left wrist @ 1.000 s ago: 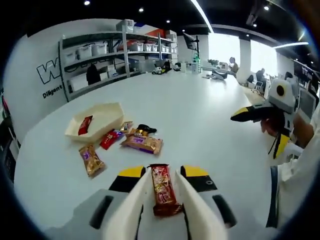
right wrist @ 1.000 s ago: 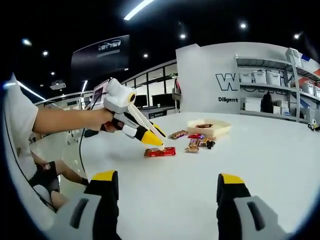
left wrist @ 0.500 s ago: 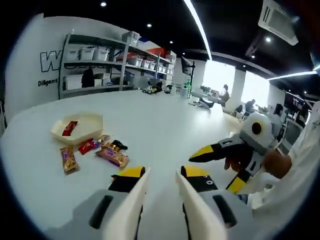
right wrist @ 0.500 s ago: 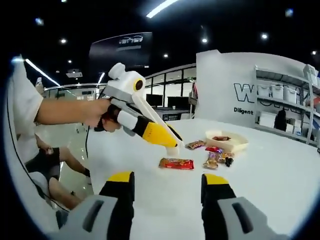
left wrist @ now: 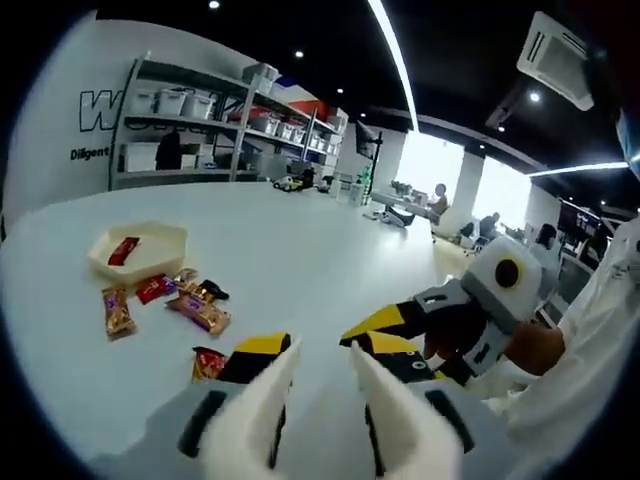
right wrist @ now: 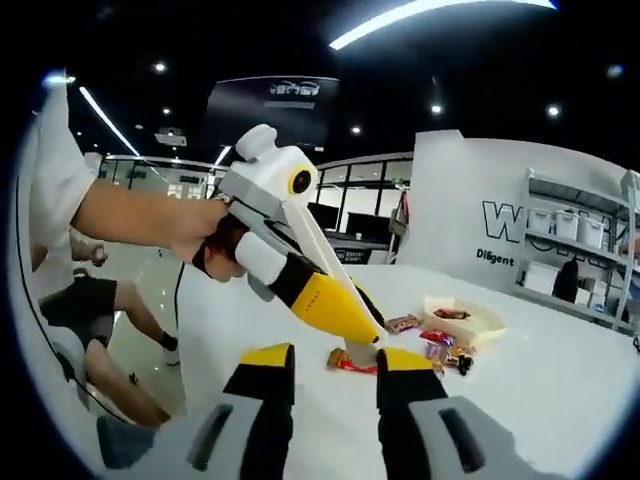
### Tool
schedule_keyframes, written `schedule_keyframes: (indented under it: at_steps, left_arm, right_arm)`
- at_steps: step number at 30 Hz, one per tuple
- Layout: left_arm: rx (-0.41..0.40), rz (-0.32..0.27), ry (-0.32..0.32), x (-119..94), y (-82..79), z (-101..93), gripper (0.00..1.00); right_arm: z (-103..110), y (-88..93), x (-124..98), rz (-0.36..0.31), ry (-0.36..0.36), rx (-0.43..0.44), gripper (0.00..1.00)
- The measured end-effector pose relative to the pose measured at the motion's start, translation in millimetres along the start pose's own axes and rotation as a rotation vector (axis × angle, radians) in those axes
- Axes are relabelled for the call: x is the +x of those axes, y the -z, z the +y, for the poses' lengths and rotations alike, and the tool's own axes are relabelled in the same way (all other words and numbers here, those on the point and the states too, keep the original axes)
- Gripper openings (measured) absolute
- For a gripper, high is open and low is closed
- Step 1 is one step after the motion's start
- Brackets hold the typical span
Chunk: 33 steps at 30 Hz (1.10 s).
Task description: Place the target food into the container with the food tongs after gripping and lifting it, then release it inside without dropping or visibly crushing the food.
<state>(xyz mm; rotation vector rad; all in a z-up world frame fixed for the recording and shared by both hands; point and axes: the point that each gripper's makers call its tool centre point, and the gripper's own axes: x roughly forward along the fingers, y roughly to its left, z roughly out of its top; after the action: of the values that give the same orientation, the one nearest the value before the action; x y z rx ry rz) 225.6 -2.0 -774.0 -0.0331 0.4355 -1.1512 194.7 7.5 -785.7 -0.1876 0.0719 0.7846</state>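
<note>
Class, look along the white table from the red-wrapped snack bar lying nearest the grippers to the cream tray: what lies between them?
A loose cluster of wrapped snacks lies between the red-wrapped snack bar and the cream tray; a lifted bar would pass over them.

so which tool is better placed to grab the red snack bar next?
Probably the left tool: in the right gripper view its tip hangs right above the red snack bar. The right tool sits farther back, empty.

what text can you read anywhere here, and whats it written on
"W": big letter, cut off by shelving, on the white wall.
"Diligent": small word beneath it on that wall.
Dark hanging screen: a white logo, too small to read.
Snack wrappers: print too blurred to read.
</note>
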Motion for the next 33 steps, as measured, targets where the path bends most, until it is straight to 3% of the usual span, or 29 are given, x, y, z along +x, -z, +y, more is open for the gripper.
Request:
schedule_keyframes:
  at_steps: [2,3,4,9,13,15,22,28,33]
  left_arm:
    - [0.000,-0.009,0.018,0.3,-0.3,-6.9,0.27]
    - [-0.004,-0.027,0.016,0.7,-2.6,-7.6,0.27]
    - [-0.006,-0.035,0.019,2.0,-5.0,-8.1,0.27]
    - [-0.019,-0.052,0.025,3.3,-8.7,-9.4,0.27]
    - [-0.038,-0.114,0.030,3.4,-16.9,-11.4,0.28]
    - [-0.047,-0.114,0.028,3.5,-16.6,-11.6,0.28]
    - [-0.041,-0.126,0.010,5.2,-17.7,-15.1,0.27]
    - [-0.063,-0.139,0.012,4.3,-20.6,-19.2,0.27]
    - [-0.066,-0.138,0.020,4.5,-22.2,-22.6,0.27]
  right_arm:
    - [-11.1,3.7,-4.3,0.019,0.039,0.075,0.05]
    - [-5.0,-0.9,-3.6,-0.012,-0.004,0.104,0.05]
    - [-7.8,-0.3,-5.7,-0.011,0.003,0.141,0.05]
    - [-8.2,-0.3,-8.1,-0.010,0.008,0.144,0.04]
    - [-7.9,-3.4,-10.3,-0.019,-0.005,0.286,0.04]
    - [-5.5,-1.8,-10.2,-0.001,-0.022,0.353,0.04]
    - [-4.6,-2.3,-10.4,-0.004,-0.002,0.359,0.03]
    - [-2.6,-7.3,-13.7,-0.050,-0.009,0.416,0.02]
    - [-3.2,-13.1,-16.4,-0.073,-0.001,0.380,0.02]
